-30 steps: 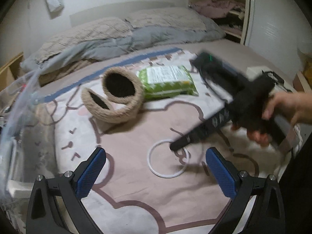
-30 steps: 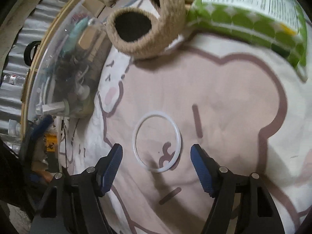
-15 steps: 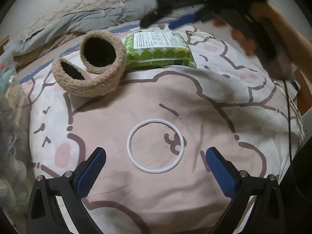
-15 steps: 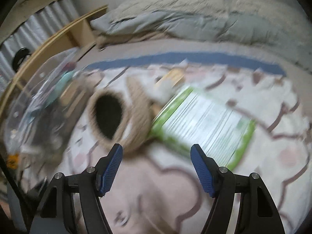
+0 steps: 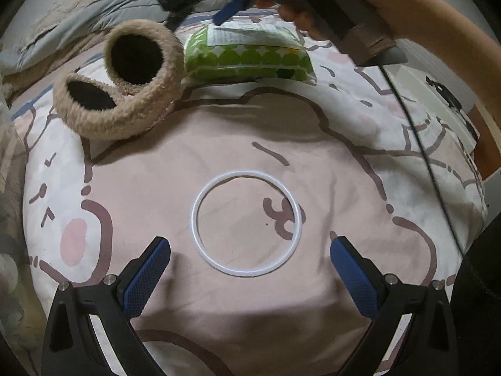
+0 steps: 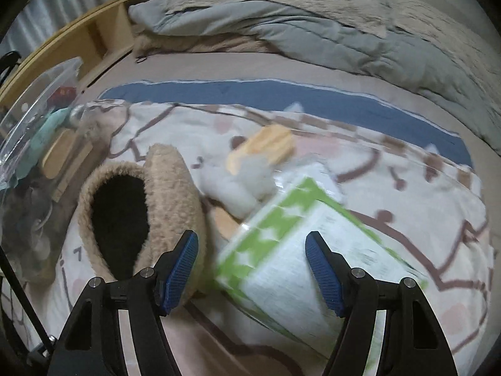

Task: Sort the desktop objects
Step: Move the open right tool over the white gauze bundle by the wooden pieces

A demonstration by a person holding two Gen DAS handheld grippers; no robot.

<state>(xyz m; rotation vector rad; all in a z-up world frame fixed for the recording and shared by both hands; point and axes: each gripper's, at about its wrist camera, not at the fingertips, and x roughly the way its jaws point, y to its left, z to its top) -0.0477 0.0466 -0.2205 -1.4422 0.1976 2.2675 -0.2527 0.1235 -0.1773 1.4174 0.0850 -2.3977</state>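
Landmark for this entry: white ring [image 5: 247, 224], lying flat on the bed's printed cover [image 5: 219, 144].

Left gripper [image 5: 250, 277]: jaws wide apart, nothing between the blue pads [image 5: 147, 277]. It hangs just above the near edge of the ring, one pad to either side of it, not touching it.

Beyond the ring, up-left: pair of tan fleece slippers [image 5: 125, 94], one leaning on the other, dark openings facing the camera. Beyond the ring, straight ahead: green-and-white packet [image 5: 247, 56], touching the slippers' right side.

Right gripper [image 6: 252, 269]: jaws standing open, holding nothing. Seen from the left wrist it sits far beyond the ring, over the packet, carried by a bare hand [image 5: 300, 22] and forearm entering from the upper right. Its own view is blurred; the packet [image 6: 300, 266] lies below and between its pads, slipper [image 6: 137, 216] just left of the left pad. Contact with the packet: cannot tell.

Past the packet, further from the ring: a small pale wooden piece [image 6: 266, 150] and a white fluffy lump [image 6: 244, 185], both blurred. Left of the slippers: clear plastic bin [image 6: 34, 119] with mixed items. Grey quilt [image 6: 297, 34] bunched at the far end of the bed.
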